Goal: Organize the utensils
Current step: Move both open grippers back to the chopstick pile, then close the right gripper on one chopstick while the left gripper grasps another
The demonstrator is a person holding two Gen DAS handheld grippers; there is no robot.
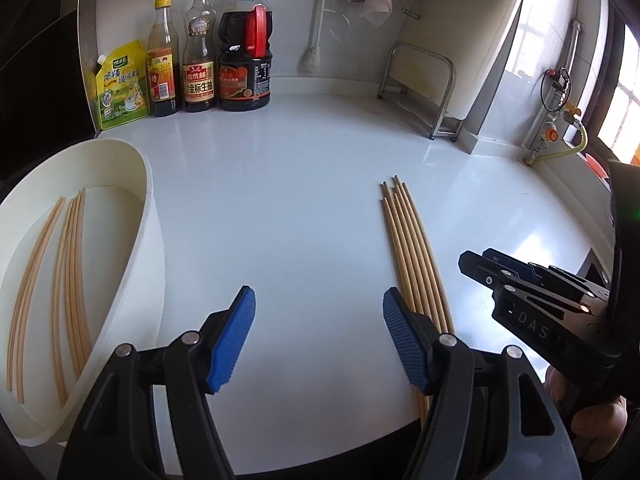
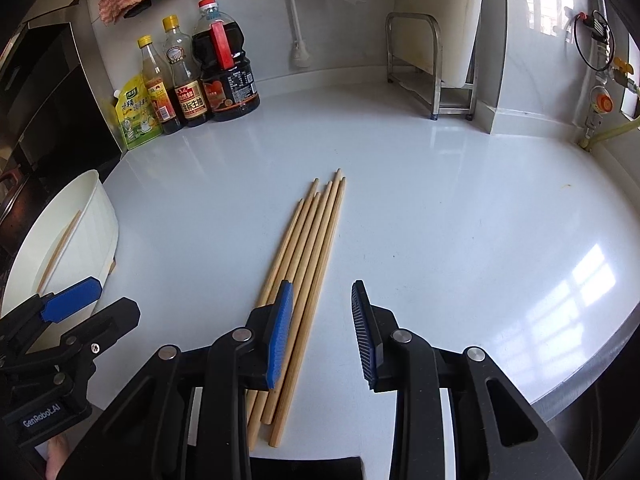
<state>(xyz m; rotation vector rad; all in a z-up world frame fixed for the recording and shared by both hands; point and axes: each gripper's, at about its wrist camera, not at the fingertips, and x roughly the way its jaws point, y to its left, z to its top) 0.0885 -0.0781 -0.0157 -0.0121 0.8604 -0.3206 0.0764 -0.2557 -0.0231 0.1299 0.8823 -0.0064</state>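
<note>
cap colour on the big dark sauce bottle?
Red cap on the big dark sauce bottle; clearest in the left wrist view.

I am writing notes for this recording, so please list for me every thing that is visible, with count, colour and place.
Chopsticks on the counter: six, light wood, centre.
Chopsticks in the tub: about five, light wood.
Tub: one, white, left.
Counter: one, white.
Sauce bottles: three, dark contents, back left.
Seasoning pouch: one, yellow-green, beside the bottles.
Metal rack: one, silver, back right.
Left gripper: black, blue pads, open.
Right gripper: black, blue pads, open, by the counter chopsticks.
</note>
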